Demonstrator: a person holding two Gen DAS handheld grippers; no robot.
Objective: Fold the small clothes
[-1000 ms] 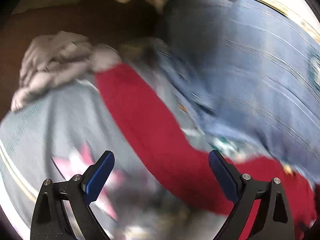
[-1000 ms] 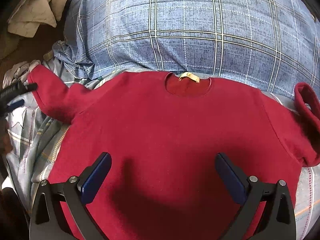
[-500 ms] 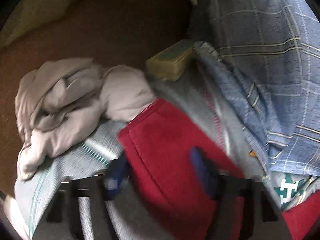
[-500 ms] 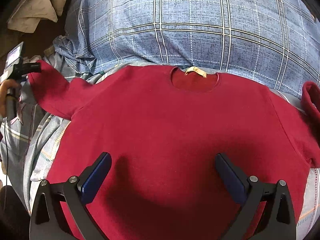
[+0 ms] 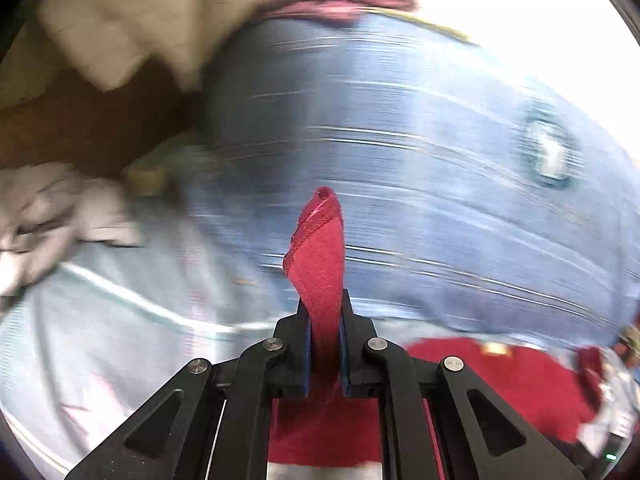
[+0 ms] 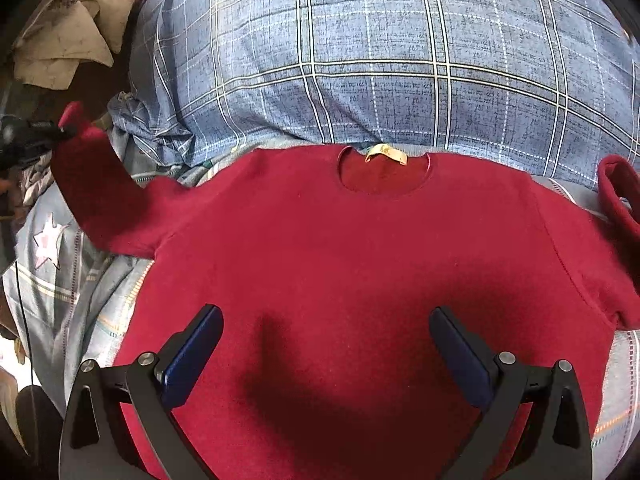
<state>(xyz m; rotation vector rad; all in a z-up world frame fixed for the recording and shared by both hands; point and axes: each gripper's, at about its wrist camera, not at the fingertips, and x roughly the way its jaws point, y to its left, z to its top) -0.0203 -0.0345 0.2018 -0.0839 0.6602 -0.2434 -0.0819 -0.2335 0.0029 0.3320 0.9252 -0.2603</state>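
A small dark red sweater (image 6: 360, 248) lies flat, front up, on a bed, its neck with a yellow label (image 6: 385, 153) toward the pillow. My left gripper (image 5: 325, 312) is shut on the cuff of the left sleeve (image 5: 318, 248), which stands up between its jaws; it also shows in the right wrist view (image 6: 66, 130), lifting that sleeve (image 6: 96, 184) at the far left. My right gripper (image 6: 326, 344) is open and empty, low over the sweater's lower body. The right sleeve (image 6: 618, 196) lies curled at the right edge.
A large blue plaid pillow (image 6: 380, 48) lies behind the sweater. The light bedsheet (image 6: 60, 264) has a pink star. A crumpled grey garment (image 5: 48, 216) and beige cloth (image 6: 64, 52) lie on the left by a brown surface (image 5: 80, 128).
My left gripper has closed on the left sleeve cuff and lifted it, swinging right; the view is blurred. My right gripper stays open over the sweater.
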